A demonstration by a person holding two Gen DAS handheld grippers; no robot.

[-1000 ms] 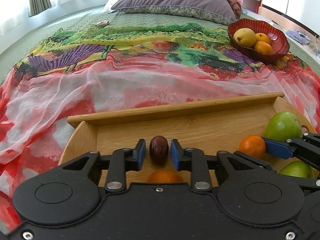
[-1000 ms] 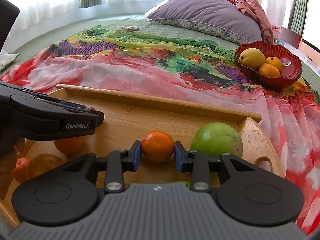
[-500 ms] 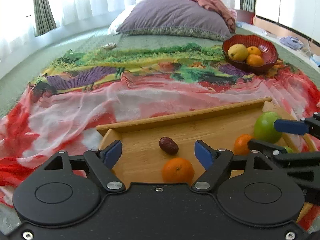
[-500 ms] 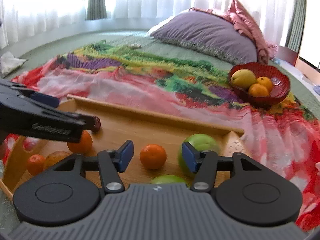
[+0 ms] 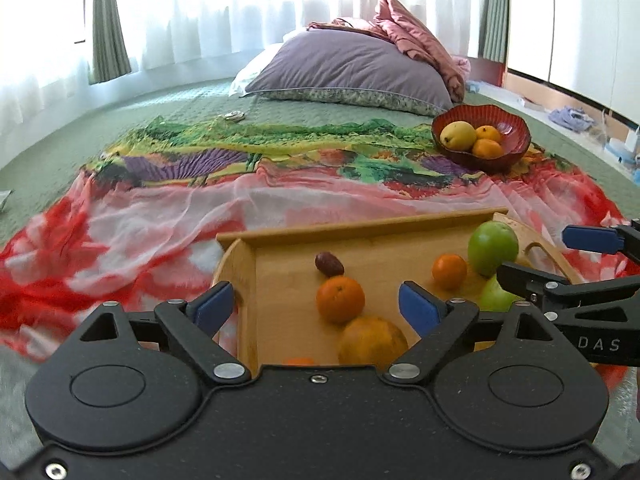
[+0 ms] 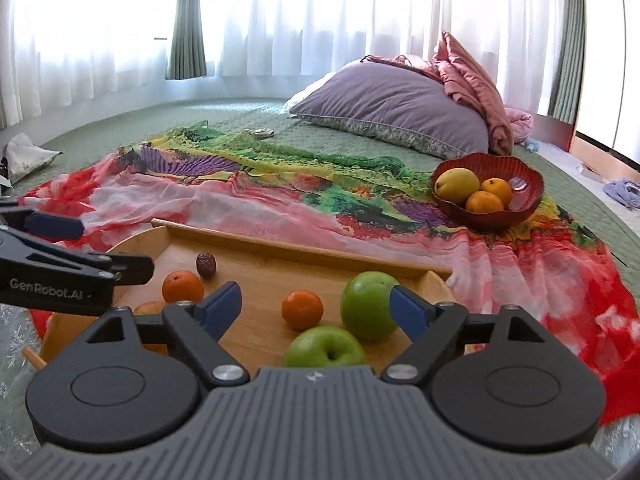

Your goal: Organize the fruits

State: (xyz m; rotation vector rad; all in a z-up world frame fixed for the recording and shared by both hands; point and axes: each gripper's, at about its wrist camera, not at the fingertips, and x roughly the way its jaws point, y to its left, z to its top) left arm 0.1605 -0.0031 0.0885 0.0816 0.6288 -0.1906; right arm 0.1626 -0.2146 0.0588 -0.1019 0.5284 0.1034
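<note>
A wooden tray (image 5: 360, 226) (image 6: 304, 246) lies on the bed and holds fruit. In the left wrist view it holds a brown date (image 5: 329, 264), an orange (image 5: 340, 299), a larger orange fruit (image 5: 372, 340), a small orange (image 5: 449, 271) and a green apple (image 5: 493, 248). In the right wrist view the date (image 6: 206, 265), two oranges (image 6: 182, 287) (image 6: 302, 309) and two green apples (image 6: 370, 305) (image 6: 325, 348) show. My left gripper (image 5: 318, 306) is open and empty above the tray. My right gripper (image 6: 316, 306) is open and empty above the tray.
A red bowl (image 5: 512, 128) (image 6: 528, 176) with a yellow fruit and two oranges sits at the back right on a colourful scarf (image 5: 200, 200). A purple pillow (image 6: 400, 116) lies behind. Crumpled paper (image 6: 24, 156) lies at the far left.
Both grippers let go of their fruit, the date and the small orange, opened wide and drew back and up from the tray. The fruit stays on the tray.
</note>
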